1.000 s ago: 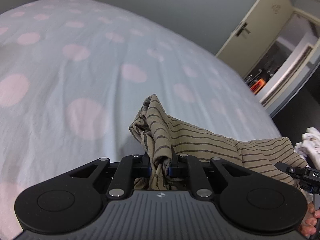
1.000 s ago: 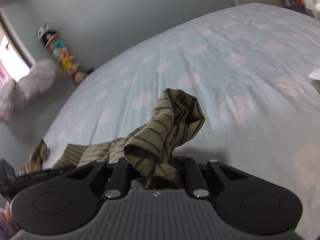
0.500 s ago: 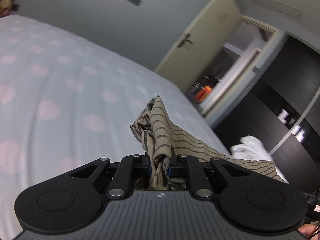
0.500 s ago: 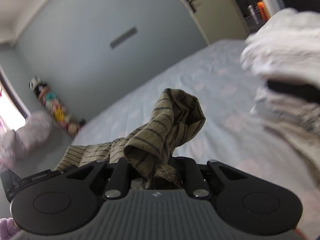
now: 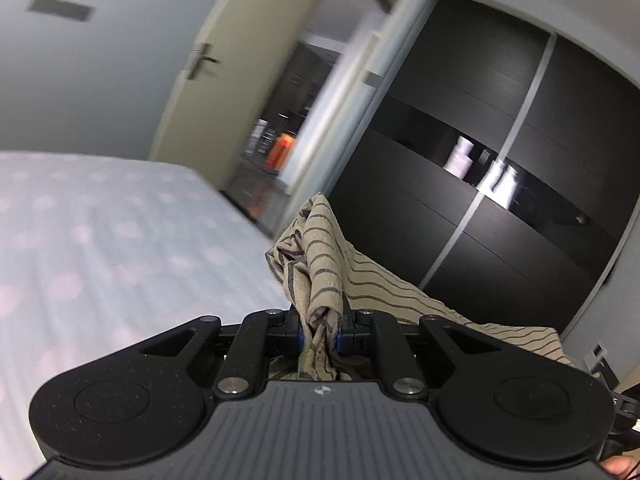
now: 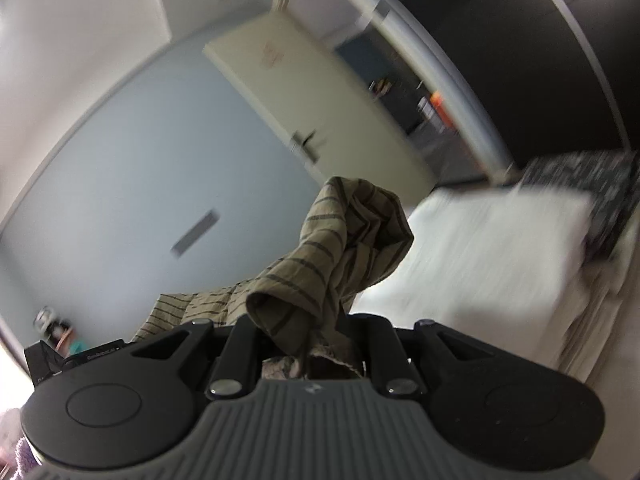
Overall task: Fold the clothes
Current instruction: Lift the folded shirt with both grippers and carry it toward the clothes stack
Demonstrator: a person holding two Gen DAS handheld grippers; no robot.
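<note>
The left tongs [image 5: 319, 334] clench a bunched corner of the striped cloth [image 5: 320, 256]; the right tongs [image 6: 310, 344] clench another. The soft, crumpled, tan cloth with thin dark stripes hangs stretched between them, above the bed [image 5: 100, 248] with its pale dotted sheet. Beyond the bed stand a cream door [image 5: 240, 60] and a dark wardrobe [image 5: 500, 140].

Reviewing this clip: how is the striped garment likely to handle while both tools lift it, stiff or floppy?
Probably floppy: the striped garment bunches and flops over above the left tool and right tool. Likely light, since the thin cloth spans between the tools without sagging much. It seems unlikely to slip, being pinched in thick folds.
</note>
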